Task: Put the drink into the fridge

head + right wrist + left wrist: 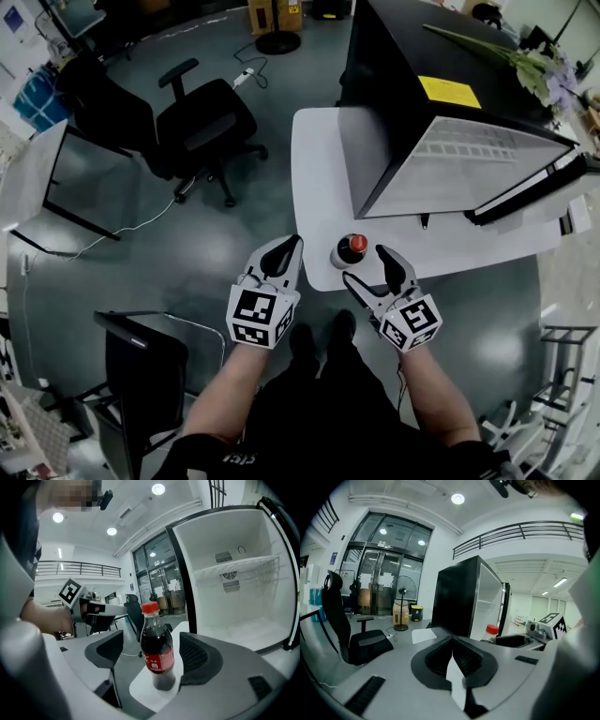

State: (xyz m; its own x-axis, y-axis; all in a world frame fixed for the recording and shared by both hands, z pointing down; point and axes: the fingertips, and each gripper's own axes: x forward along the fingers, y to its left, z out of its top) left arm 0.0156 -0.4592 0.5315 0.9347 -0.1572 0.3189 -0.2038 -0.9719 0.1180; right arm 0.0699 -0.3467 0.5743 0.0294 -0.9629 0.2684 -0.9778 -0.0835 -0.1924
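Observation:
A cola bottle (352, 248) with a red cap stands upright at the near corner of the white table (319, 159). My right gripper (366, 265) is open, and the bottle (157, 648) stands between its two pads without touching either. The black mini fridge (412, 103) sits on the table just behind, its door swung open and its white inside (234, 597) bare. My left gripper (289, 247) hangs shut and empty off the table's left edge, beside the bottle (491, 631). In the left gripper view its pads meet (452, 656).
A black office chair (197, 122) stands on the grey floor left of the table. Another desk (37, 178) is at the far left and a dark stand (141, 366) at the lower left. Flowers (534, 66) lie on the fridge top. The open fridge door (525, 187) juts out to the right.

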